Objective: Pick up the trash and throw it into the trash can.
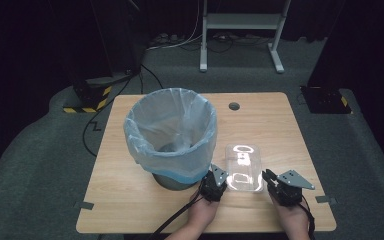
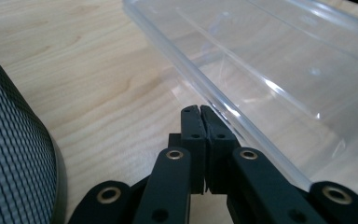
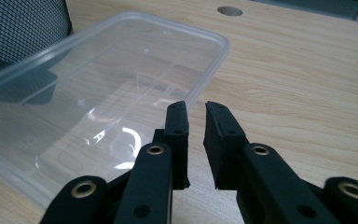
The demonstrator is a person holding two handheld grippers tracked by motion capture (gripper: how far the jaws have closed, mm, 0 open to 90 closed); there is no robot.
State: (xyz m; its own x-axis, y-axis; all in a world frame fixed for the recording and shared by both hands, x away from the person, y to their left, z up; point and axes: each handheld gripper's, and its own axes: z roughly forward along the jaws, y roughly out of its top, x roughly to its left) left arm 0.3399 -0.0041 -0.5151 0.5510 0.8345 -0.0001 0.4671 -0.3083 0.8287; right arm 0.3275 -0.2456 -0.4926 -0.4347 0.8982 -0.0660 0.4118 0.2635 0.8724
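Observation:
A clear, empty plastic container lies on the wooden table, near the front edge. My left gripper rests low at the container's left side. In the left gripper view this gripper is shut, jaws pressed together on nothing, right beside the container's rim. My right gripper is at the container's near right corner. In the right gripper view its jaws are closed to a narrow slit with only wood showing through, and the container lies just to their left.
A mesh waste bin lined with a pale blue bag stands left of the container, close to my left gripper; its mesh wall is at that gripper's side. A cable hole sits near the table's far edge. A desk frame stands behind.

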